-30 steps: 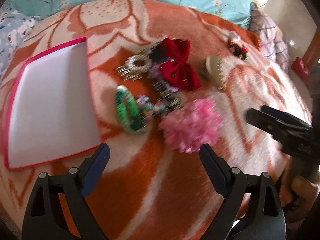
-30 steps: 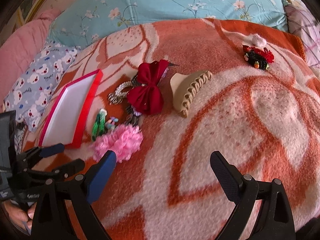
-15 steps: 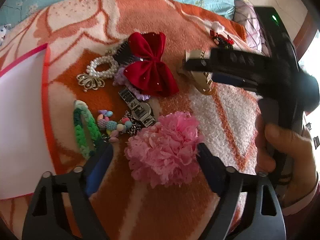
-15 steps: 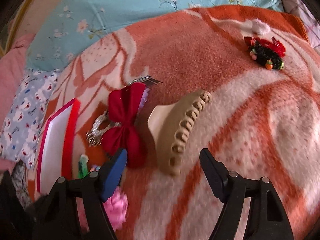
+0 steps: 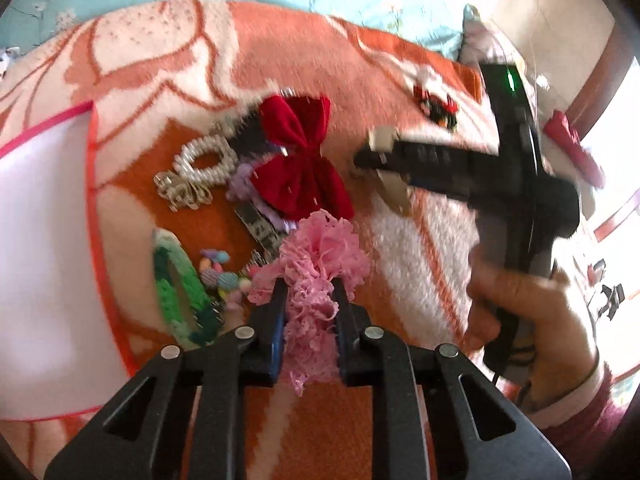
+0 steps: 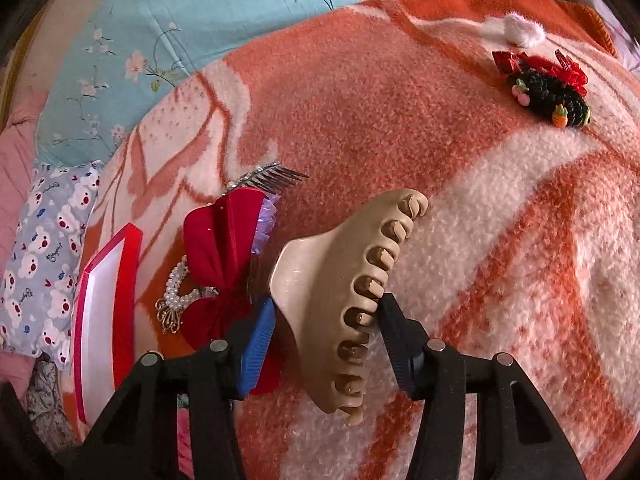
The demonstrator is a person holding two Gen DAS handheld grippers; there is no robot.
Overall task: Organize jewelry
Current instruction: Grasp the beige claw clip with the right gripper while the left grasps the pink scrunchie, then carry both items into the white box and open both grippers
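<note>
Two grabs in progress at once, both at the pick stage. Left gripper (image 5: 308, 312) has its jaws closing on the pink lace flower (image 5: 316, 264); the ruffles are already squashed between the pads, lower centre of the left wrist view. Right gripper (image 6: 326, 320) is closing around the beige claw clip (image 6: 344, 296), which sits between the fingers, lower centre of the right wrist view. The far finger touches the toothed edge; whether the blue pad on the other side has made contact I can't tell.

Next move, my read: finish both closures, check the hold, lift clear of the pile, then carry to the red-rimmed white tray (image 5: 44, 240) at the left edge of the left view. The flower is soft and compresses a lot, so it may slip or trail; lift slowly. It lies just beside the red bow (image 5: 300, 168) and the bead string (image 5: 220, 272), which could snag on the way up.

The clip is rigid and glossy, lying on its side, teeth toward frame right, diagonal across the orange-and-white blanket (image 6: 460, 200). It's curved and smooth, so a grip across the teeth could twist. The bow also sits just left of it in the right view, with the pearl piece (image 6: 178, 284) beyond. The black-and-red hair tie (image 6: 548, 92) at upper right is well apart from everything and untouched.
</note>
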